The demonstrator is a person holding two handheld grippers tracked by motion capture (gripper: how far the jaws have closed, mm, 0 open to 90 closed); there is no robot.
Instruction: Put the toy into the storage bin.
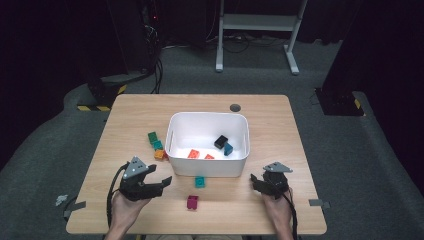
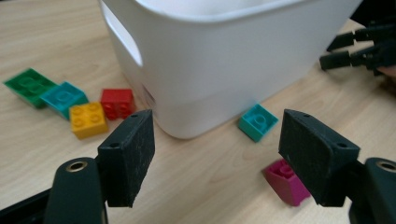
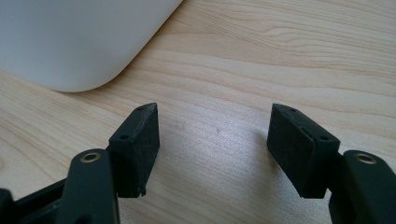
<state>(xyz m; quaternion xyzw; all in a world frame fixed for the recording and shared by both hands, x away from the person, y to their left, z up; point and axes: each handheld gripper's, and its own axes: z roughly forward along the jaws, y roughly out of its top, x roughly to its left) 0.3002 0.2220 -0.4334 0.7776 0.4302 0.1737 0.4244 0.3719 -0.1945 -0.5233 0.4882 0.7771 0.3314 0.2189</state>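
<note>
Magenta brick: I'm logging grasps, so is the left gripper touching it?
Apart. In the high view the left gripper sits left of the magenta brick, bare table between.

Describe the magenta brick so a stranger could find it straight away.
Start at the white bin in the middle of the table. In front of its near wall lie two loose bricks: a teal brick near the bin, and the magenta brick nearer the person. It is the table's one magenta piece.
</note>
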